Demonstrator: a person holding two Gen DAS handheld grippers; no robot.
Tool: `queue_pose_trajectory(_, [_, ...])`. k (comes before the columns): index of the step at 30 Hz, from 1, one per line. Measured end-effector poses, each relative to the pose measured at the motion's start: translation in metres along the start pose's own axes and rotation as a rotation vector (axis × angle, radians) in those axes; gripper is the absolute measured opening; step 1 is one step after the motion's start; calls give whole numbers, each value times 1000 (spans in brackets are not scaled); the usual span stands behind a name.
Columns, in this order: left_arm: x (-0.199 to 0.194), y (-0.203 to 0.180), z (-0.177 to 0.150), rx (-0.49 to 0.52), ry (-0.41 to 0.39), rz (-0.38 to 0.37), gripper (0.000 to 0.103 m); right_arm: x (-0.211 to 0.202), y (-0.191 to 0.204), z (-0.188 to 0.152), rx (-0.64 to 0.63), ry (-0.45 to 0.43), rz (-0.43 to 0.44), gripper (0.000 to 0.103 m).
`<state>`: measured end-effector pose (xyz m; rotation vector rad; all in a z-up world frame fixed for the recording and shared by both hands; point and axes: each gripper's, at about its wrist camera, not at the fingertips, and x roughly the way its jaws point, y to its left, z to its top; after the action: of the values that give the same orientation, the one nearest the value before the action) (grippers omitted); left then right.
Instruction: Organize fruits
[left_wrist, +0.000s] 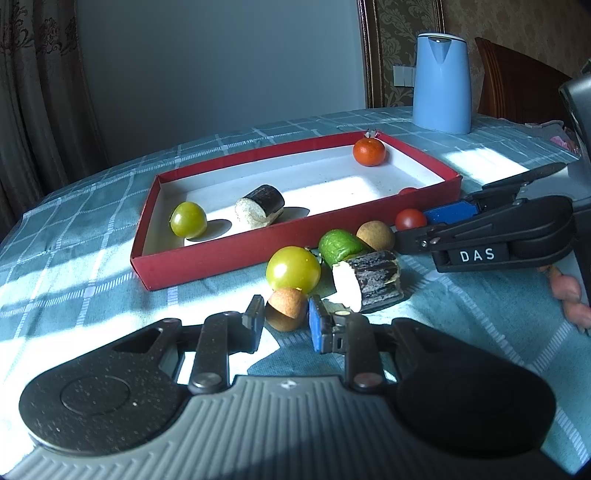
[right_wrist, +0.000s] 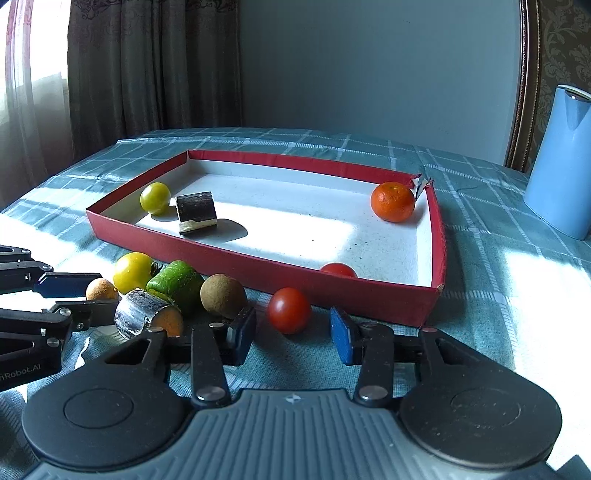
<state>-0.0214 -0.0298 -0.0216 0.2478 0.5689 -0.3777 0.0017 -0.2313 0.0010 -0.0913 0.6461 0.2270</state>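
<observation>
A red box (left_wrist: 207, 264) (right_wrist: 207, 249) holds a green tomato (left_wrist: 187, 219), a dark cane piece (left_wrist: 260, 206), an orange (left_wrist: 368, 151) and a red tomato (right_wrist: 338, 269). In front of it on the cloth lie a yellow-green tomato (left_wrist: 293, 268), a green chunk (left_wrist: 340, 244), a cane piece (left_wrist: 369, 280), two brown longans (left_wrist: 287, 308) (left_wrist: 375, 235) and a red tomato (right_wrist: 289, 310). My left gripper (left_wrist: 286, 319) is open around the near longan. My right gripper (right_wrist: 291, 330) is open around the red tomato on the cloth.
A blue kettle (left_wrist: 441, 83) stands on the checked tablecloth behind the box to the right. A wooden chair back (left_wrist: 517, 81) is behind it. Curtains hang at the left.
</observation>
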Motion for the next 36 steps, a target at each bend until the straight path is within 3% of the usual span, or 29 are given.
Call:
queue_pose_trajectory(3, [0, 0, 0, 1, -1, 2, 23, 0, 0, 1, 2, -3, 16, 31])
queue_pose_trajectory(4, [0, 0, 0, 1, -2, 2, 23, 0, 0, 1, 7, -6, 15, 23])
queue_pose_trajectory(11, [-5, 0, -1, -3, -35, 20, 22, -6, -12, -1, 84, -27, 20, 24])
queue_pose_trajectory(23, [-25, 19, 1, -116, -113, 3, 22, -38, -6, -2, 15, -255, -104, 24])
queue_pose_trajectory(33, [-3, 33, 39, -135, -135, 61, 22, -21, -13, 27, -26, -265, -174, 24])
queue_pose_trajectory(36, [17, 39, 57, -155, -122, 92, 22, -3, -20, 42, -6, -223, -172, 24])
